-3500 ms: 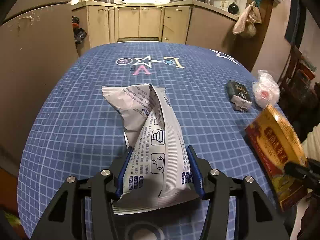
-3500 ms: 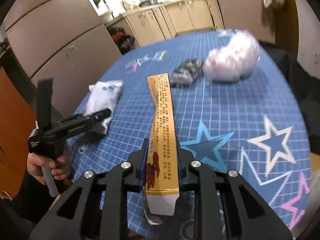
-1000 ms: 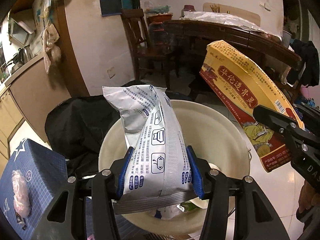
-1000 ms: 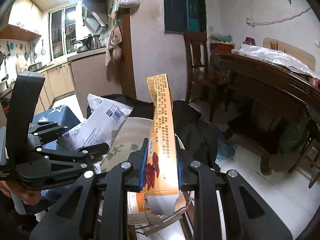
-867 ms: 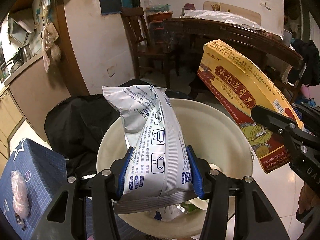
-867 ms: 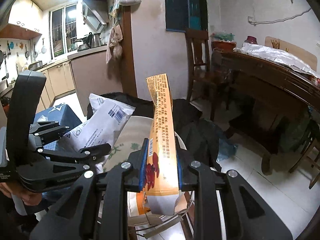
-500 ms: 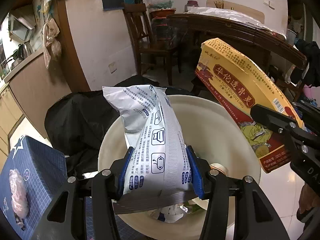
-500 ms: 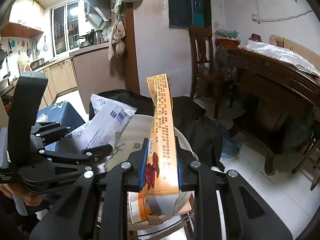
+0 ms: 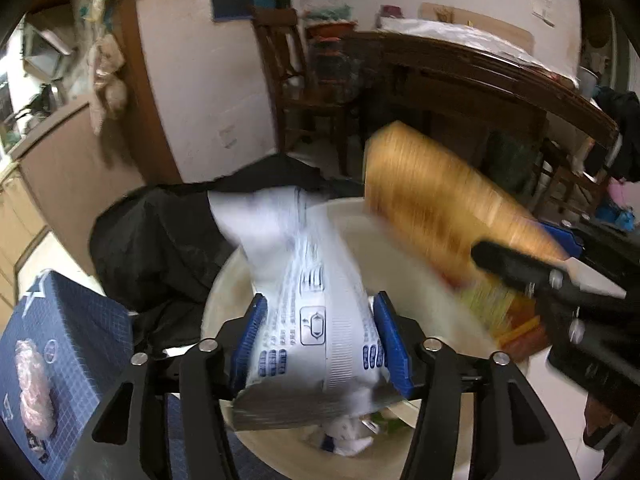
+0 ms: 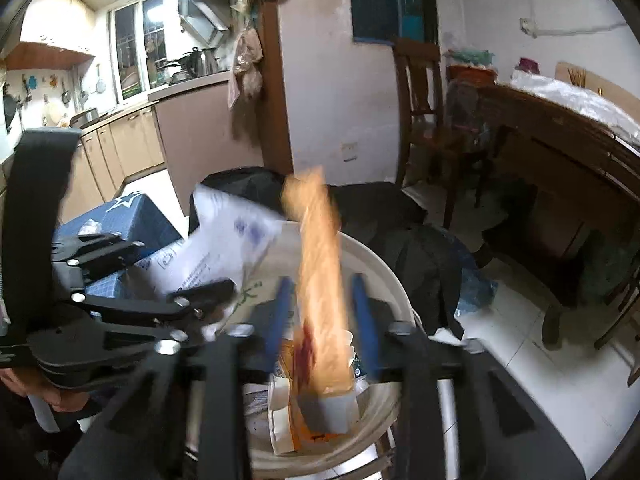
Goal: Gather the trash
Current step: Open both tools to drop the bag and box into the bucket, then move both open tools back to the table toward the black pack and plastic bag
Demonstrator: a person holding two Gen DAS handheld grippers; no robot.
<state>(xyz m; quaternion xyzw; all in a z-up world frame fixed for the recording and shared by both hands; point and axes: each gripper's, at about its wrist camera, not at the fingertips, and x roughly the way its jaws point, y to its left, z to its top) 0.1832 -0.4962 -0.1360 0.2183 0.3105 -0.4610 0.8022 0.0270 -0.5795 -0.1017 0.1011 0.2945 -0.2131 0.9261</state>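
My left gripper (image 9: 318,330) has its jaws parted above the round cream bin (image 9: 348,220). The white printed bag (image 9: 308,292) between its pads is blurred and slipping down, its lower end below the fingers. My right gripper (image 10: 324,320) is open over the same bin (image 10: 384,268). The yellow box (image 10: 322,280) between its fingers is motion-blurred and loose, its bottom end down among the trash. The box also shows blurred in the left wrist view (image 9: 436,204), and the bag shows in the right wrist view (image 10: 216,244).
A blue checked table corner (image 9: 68,320) at lower left carries a pinkish plastic bag (image 9: 34,384). Black cloth (image 9: 160,240) is draped behind the bin. A wooden chair (image 9: 296,92) and a dark wooden table (image 9: 472,84) stand beyond. White floor tiles lie to the right.
Both grippers have opened over the bin. The yellow box and the white bag, held firmly half a second ago, are now blurred and dropping downward.
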